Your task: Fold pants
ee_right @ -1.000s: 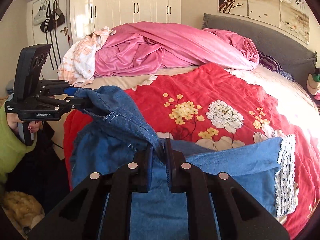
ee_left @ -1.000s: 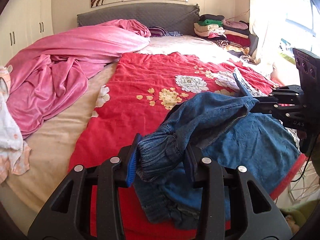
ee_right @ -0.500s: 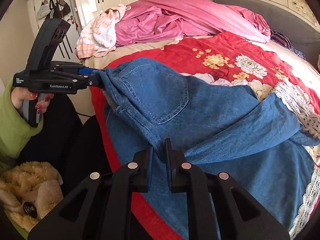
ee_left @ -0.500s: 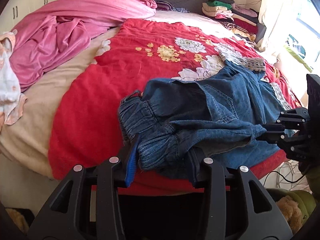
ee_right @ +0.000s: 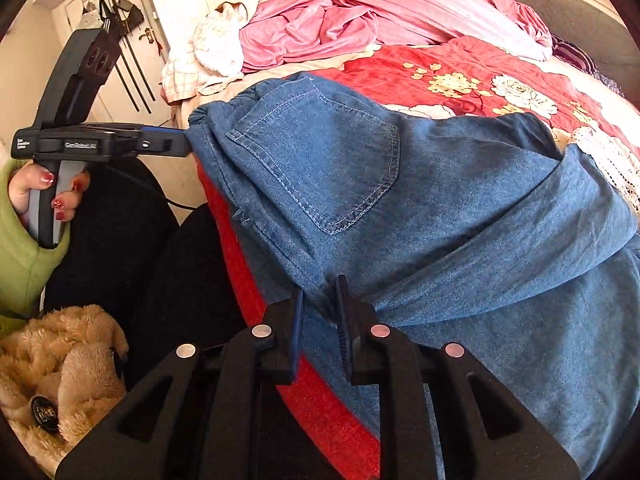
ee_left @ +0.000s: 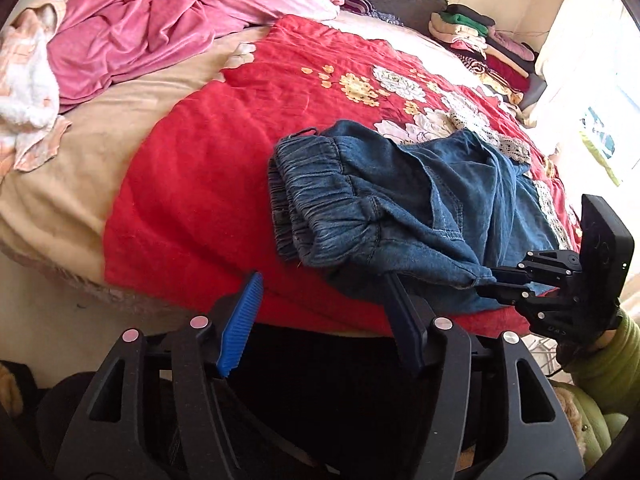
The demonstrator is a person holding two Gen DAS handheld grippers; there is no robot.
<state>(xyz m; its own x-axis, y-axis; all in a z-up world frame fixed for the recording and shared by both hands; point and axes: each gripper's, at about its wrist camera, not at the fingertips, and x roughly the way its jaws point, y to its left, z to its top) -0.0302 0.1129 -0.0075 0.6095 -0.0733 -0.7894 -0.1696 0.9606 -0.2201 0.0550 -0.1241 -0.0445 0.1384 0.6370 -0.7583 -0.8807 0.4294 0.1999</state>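
Note:
The blue denim pants (ee_left: 400, 204) lie bunched on the red flowered blanket (ee_left: 224, 152) near the bed's front edge, elastic waistband (ee_left: 320, 196) toward me. My left gripper (ee_left: 320, 304) is open; the waistband lies just beyond its fingertips, no longer clamped. In the right wrist view the left gripper (ee_right: 176, 142) touches the waistband edge. My right gripper (ee_right: 318, 304) is shut on a fold of the pants (ee_right: 360, 184), below the back pocket (ee_right: 320, 168). It shows in the left wrist view (ee_left: 486, 280), pinching the denim edge.
A pink duvet (ee_left: 168, 24) and a white-and-peach cloth (ee_left: 28, 80) are heaped at the bed's far left. Folded clothes (ee_left: 480, 40) are stacked by the headboard. White lace trim (ee_left: 492, 136) runs along the blanket. A tan plush toy (ee_right: 64, 360) lies on the floor.
My left gripper has opened and let go of the waistband, which now rests on the blanket. Both grippers pulled back and lowered toward the bed's front edge. The right stays clamped.

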